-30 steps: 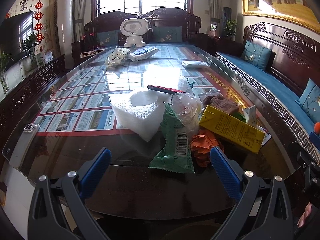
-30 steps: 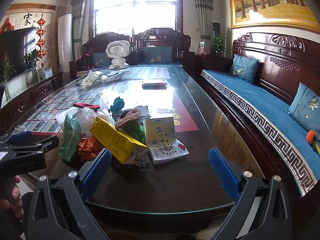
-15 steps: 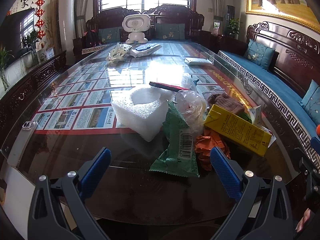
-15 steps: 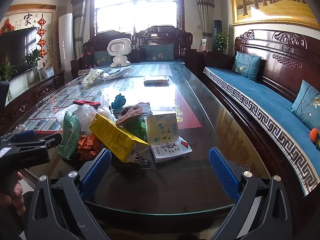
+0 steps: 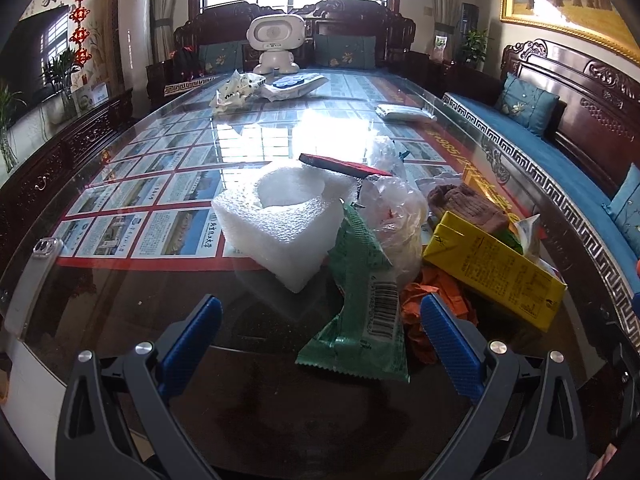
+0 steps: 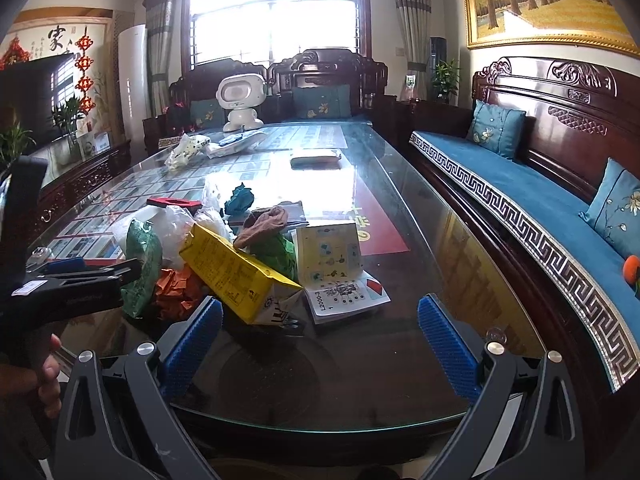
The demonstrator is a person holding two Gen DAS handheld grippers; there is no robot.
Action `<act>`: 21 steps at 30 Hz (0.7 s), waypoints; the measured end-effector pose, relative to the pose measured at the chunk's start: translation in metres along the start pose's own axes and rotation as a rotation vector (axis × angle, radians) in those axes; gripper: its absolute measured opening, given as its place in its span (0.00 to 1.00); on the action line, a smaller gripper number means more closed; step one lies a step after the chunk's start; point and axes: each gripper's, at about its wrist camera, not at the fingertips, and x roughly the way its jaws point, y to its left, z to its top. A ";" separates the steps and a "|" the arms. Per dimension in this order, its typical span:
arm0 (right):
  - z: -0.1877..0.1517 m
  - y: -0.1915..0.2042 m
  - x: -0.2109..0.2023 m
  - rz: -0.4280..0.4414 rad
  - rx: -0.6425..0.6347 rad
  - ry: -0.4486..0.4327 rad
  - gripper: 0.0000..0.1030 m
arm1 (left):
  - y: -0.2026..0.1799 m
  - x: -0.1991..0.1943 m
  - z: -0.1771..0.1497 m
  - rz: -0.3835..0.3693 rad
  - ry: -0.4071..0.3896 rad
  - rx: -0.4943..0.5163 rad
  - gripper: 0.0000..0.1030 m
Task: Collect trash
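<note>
The left gripper [image 5: 320,332] is held low over the near edge of the glass table [image 5: 168,304], its blue fingers [image 5: 192,336] spread wide with nothing between them. The right gripper [image 6: 318,336] is posed likewise at the same edge, jaws parted and empty; at the left of its view the left tool is seen gripped by a hand [image 6: 38,376].

A heap of trash is lying just ahead of both. A green wrapper [image 5: 360,300] is nearest the left gripper, leaning on a white foam block [image 5: 280,220]. Orange crumpled paper [image 5: 436,300] is tucked under a yellow carton [image 5: 492,268], which is tilted against a clear plastic bag [image 5: 394,212] and a brown cloth [image 5: 464,204]. A printed leaflet [image 6: 340,268] is lying flat just right of the carton.

Farther off on the table, a white robot toy [image 5: 276,42] is seen, and a blue-cushioned bench [image 6: 540,200] is placed along the right side.
</note>
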 end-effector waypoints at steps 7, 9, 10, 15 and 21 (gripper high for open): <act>-0.001 0.001 0.004 0.015 0.004 0.000 0.92 | 0.000 0.013 0.002 -0.010 0.013 -0.014 0.92; -0.001 0.001 0.006 0.019 0.005 0.001 0.92 | 0.001 0.018 0.002 -0.019 0.027 -0.016 0.85; -0.001 0.002 0.006 0.022 0.006 -0.001 0.92 | 0.001 0.019 0.002 -0.021 0.032 -0.016 0.83; 0.000 0.004 0.005 0.038 0.002 -0.010 0.92 | 0.004 0.030 0.001 -0.047 0.065 -0.027 0.69; 0.001 0.010 0.008 0.049 -0.018 -0.008 0.91 | 0.009 0.034 -0.002 -0.113 0.089 -0.067 0.47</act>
